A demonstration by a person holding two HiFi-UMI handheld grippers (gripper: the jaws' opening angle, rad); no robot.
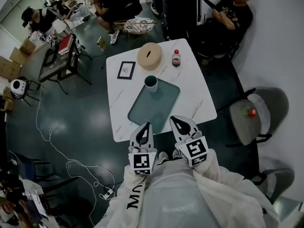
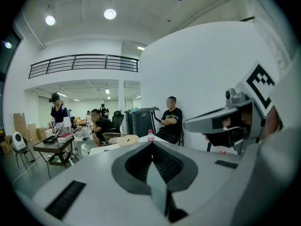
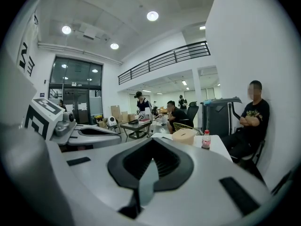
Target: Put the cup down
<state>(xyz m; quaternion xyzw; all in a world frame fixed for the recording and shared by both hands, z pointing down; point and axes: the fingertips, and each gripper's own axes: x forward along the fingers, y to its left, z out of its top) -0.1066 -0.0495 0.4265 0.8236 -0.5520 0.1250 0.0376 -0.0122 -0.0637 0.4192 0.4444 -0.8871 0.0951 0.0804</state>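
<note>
A teal cup stands upright on the far end of a teal tray on the white marble table. Both grippers hang side by side at the table's near edge, short of the tray and well apart from the cup. My left gripper is shut with nothing in it, its jaws pressed together. My right gripper is likewise shut and empty, its jaws pressed together. Neither gripper view shows the cup; each gripper's own body hides it.
Beyond the tray stand a framed picture, a round tan box and a red-capped bottle. A grey chair is at the right, a dark side table at the left. People sit behind the table.
</note>
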